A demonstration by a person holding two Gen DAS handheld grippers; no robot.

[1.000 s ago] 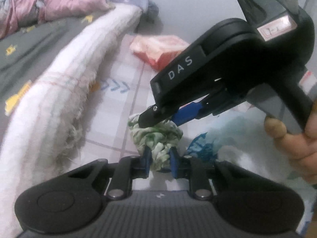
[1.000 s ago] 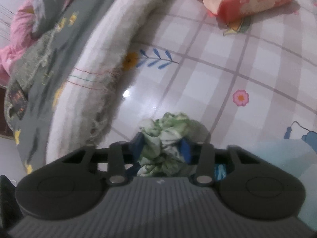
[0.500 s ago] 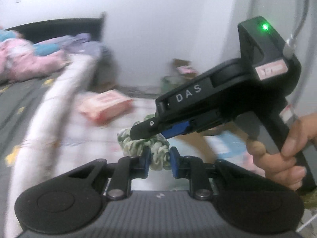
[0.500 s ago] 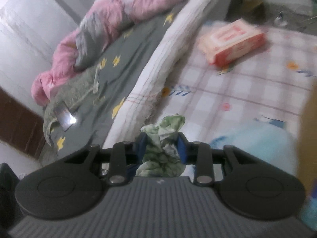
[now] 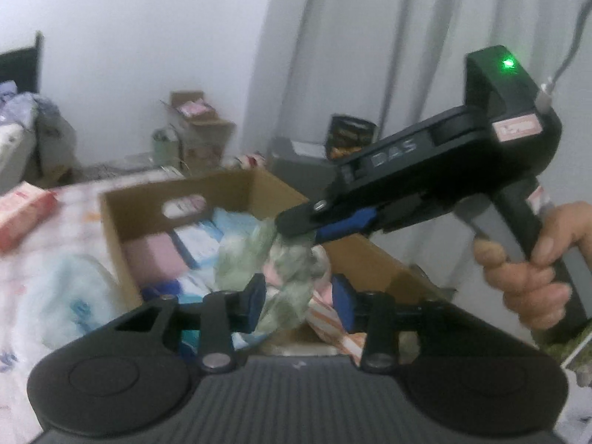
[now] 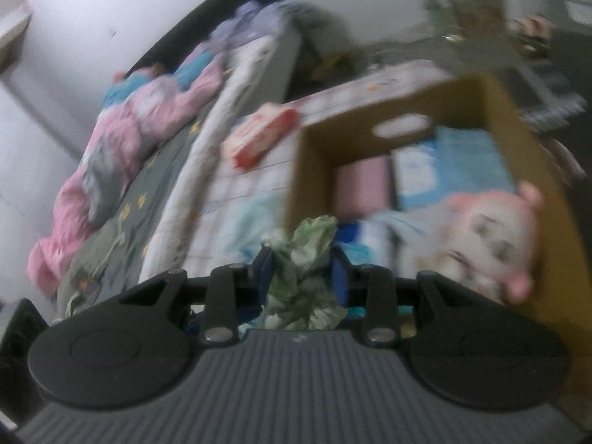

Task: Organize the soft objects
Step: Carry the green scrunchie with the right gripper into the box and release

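Green-and-white crumpled fabric, a scrunchie-like soft thing (image 5: pixel 285 281), hangs over the open cardboard box (image 5: pixel 155 199), pinched from two sides so that neither end droops as it goes in. The right gripper (image 6: pixel 301 272) has its blue pads pressed narrow against the bunched cloth, which bulges above and below them; in the left wrist view the same tool comes in from the right edge, a hand (image 5: pixel 532 270) wrapped round its grip, its tips biting the upper end of the cloth. The left gripper (image 5: pixel 298 301) is opening: the cloth lies between its fingers, the near pad (image 5: pixel 255 299) at its edge, the other clear of it, which reads as a release so the piece can drop. The box sits on the checked mat (image 6: pixel 251 181) by the mattress edge and already holds a pink block (image 6: pixel 360 185), blue packets (image 6: pixel 455 170) and a pale plush toy (image 6: pixel 492 236) against its right wall, so the free space seems to be near its front-left corner, below the cloth. A red-and-pink packet (image 6: pixel 262 135) lies outside, beyond the box's far-left corner.
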